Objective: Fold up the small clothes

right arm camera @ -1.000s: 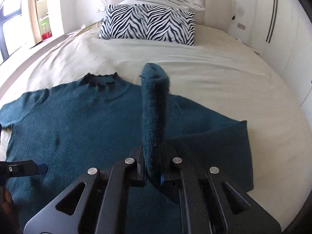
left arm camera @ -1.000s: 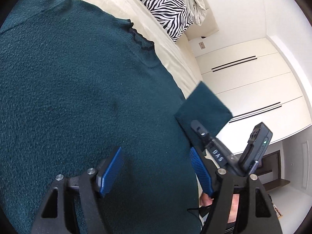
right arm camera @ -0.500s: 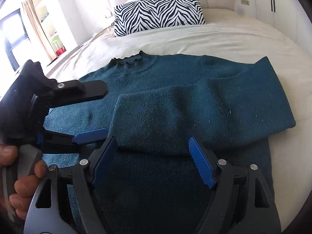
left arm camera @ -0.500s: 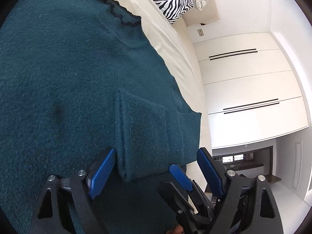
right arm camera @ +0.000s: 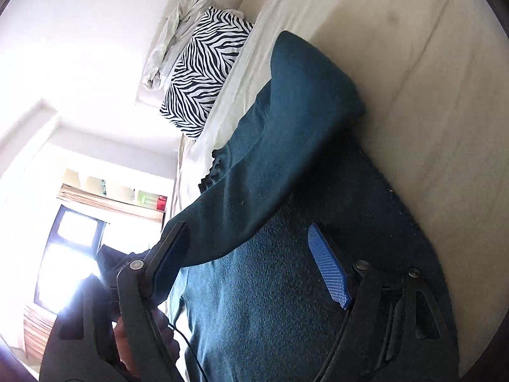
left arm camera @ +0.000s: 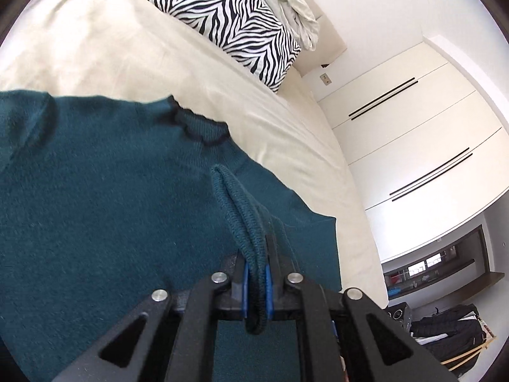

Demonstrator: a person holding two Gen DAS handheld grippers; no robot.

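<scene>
Okay, I'm pinching the sleeve cuff [left arm camera: 246, 222] in my left gripper [left arm camera: 255, 281], pads clamped tight on it. My right gripper [right arm camera: 251, 261] is hanging wide open over the teal sweater [right arm camera: 270, 286], which is lying flat on the cream bed [left arm camera: 127, 47], zebra pillow [left arm camera: 235, 19] sitting far behind.

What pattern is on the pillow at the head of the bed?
Black-and-white zebra stripes on the pillow; the left wrist view shows it best.

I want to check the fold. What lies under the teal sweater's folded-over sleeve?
The dark teal knit sweater's own body, on the cream bedsheet. The closed left gripper pinches the ribbed sleeve cuff; fabric beneath is hidden.
</scene>
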